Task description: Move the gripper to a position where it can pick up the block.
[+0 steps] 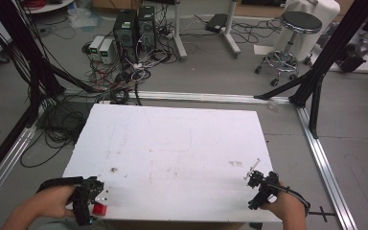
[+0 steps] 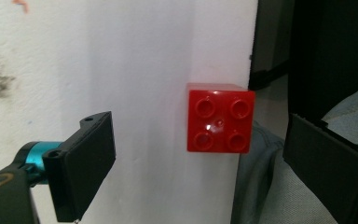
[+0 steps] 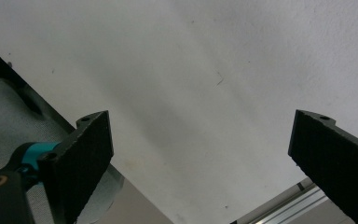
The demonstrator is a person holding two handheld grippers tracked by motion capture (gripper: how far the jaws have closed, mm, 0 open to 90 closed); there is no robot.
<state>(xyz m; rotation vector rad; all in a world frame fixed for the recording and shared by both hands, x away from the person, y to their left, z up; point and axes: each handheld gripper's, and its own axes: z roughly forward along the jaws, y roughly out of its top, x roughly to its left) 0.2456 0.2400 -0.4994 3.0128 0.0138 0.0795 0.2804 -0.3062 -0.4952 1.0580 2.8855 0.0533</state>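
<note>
A red square brick with four studs lies at the near edge of the white table, small at the front left in the high view. My left gripper stands open over it, its jaws well apart on either side, nothing held. In the high view that gripper sits just left of the brick. My right gripper is open above bare tabletop near the front right corner.
The tabletop carries faint smudges. Beyond the table are computer towers with tangled cables, a stool and black frame posts. Aluminium rails run along the floor at the right.
</note>
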